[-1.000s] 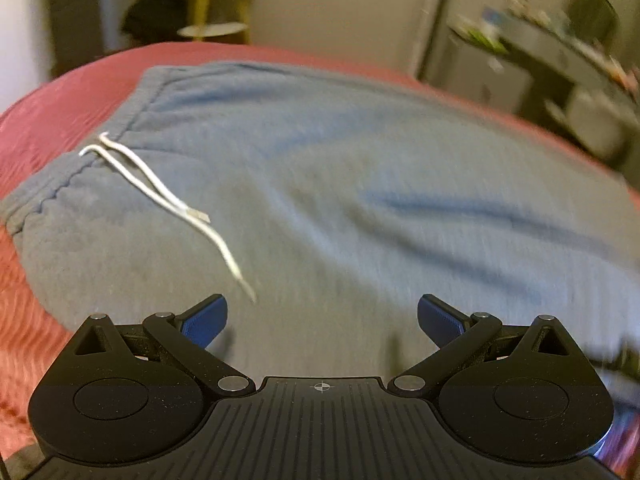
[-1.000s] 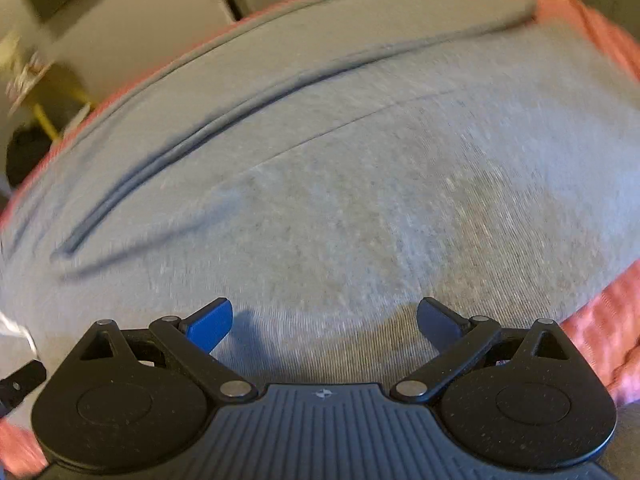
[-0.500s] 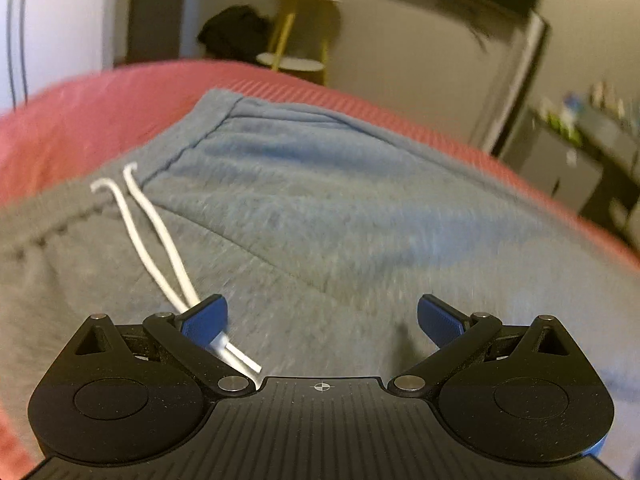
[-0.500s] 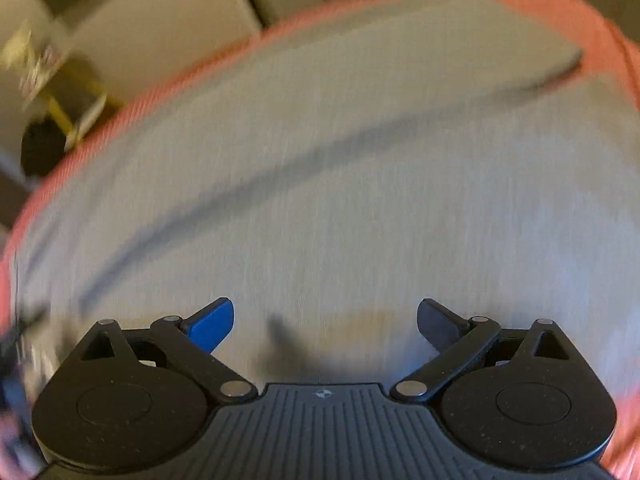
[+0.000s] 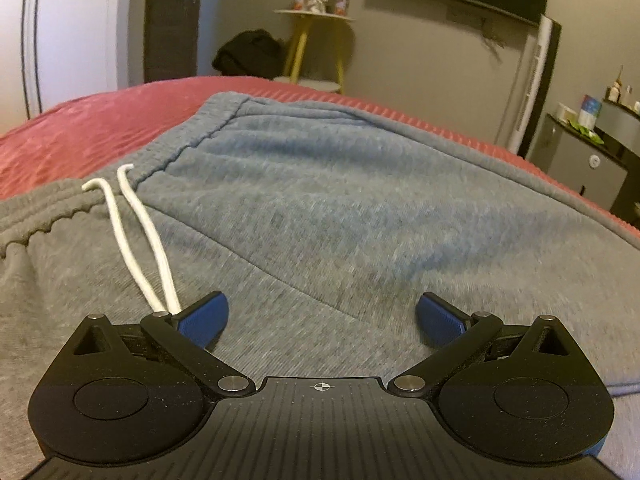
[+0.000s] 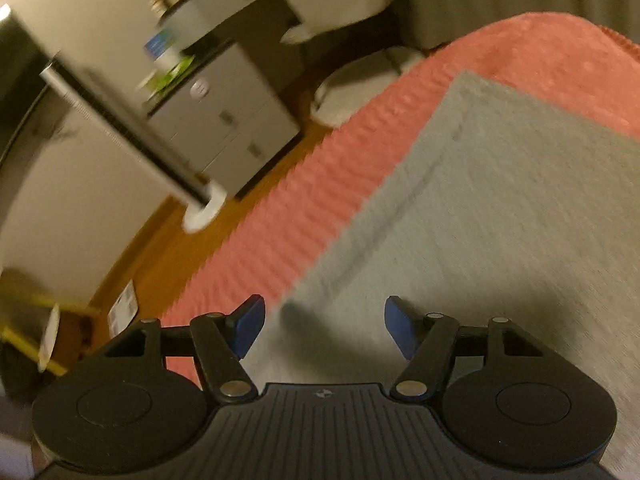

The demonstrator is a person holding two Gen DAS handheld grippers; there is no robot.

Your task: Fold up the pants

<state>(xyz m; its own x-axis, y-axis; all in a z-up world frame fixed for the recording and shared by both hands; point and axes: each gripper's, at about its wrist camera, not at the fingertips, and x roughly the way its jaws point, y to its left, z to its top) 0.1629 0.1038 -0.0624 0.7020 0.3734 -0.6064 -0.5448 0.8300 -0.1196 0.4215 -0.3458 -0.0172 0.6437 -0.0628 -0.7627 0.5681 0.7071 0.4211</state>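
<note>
Grey sweatpants [image 5: 320,216] lie flat on a red bedspread [image 5: 100,120]. In the left wrist view the elastic waistband runs up the left, and two white drawstrings [image 5: 140,232] trail down to my left gripper's left finger. My left gripper [image 5: 322,316] is open and empty, low over the upper pants. In the right wrist view my right gripper [image 6: 324,320] is open, narrower, and empty. It hovers over the far side edge of a pant leg [image 6: 500,208], whose hem lies at the upper right.
Beyond the bed edge [image 6: 320,184] is a wooden floor with a grey drawer cabinet [image 6: 224,120] and a white tower fan [image 6: 120,136]. A yellow side table [image 5: 316,48] and a dark bag [image 5: 248,52] stand behind the bed.
My left gripper has moved toward the waistband and drawstrings. My right gripper has swung along the leg to its edge near the bed side and narrowed a little.
</note>
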